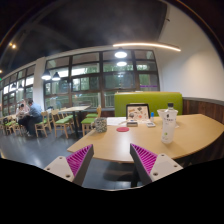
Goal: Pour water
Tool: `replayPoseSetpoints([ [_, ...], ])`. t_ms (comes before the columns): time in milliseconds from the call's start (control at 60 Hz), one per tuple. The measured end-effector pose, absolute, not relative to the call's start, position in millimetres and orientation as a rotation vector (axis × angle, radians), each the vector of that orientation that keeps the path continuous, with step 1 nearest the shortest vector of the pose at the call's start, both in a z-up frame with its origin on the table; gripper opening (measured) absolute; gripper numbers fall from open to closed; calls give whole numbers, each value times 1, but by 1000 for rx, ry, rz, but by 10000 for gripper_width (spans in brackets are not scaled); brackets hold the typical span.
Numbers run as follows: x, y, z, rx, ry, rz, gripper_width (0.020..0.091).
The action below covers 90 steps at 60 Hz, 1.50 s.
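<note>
1. Gripper [112, 165]: nearest the camera, empty, with its two fingers spread wide apart and nothing between them.
2. Pads [80, 160]: pink, facing inward over the near edge of the wooden table [110, 148].
3. Water bottle [168, 124]: stands on the far right part of the table, beyond the fingers and to the right of their centre line, well apart from them.
4. Bottle axis: vertical, cap up; it points at the ceiling, not at the gripper.
5. Approach, as a judgement: forward and rightward, so the upright body passes between the fingers.
6. Other items: a red dish [123, 129] and a small upright picture [138, 112] sit far centre; a green bench [148, 100] lies behind.
</note>
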<state>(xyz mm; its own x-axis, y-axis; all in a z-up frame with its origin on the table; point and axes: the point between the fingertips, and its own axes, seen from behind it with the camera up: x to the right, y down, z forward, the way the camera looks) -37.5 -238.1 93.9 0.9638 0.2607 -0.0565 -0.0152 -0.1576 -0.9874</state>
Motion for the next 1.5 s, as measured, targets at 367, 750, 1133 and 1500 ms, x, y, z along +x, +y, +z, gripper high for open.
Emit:
replayPoseSetpoints([
  [367, 85, -179, 91, -1670, -53, 55, 818],
  [750, 195, -2, 102, -1623, 70, -113, 819],
  [1133, 203, 57, 95, -1586, 147, -105, 468],
  [1500, 120, 90, 182, -1521, -228, -526, 389],
])
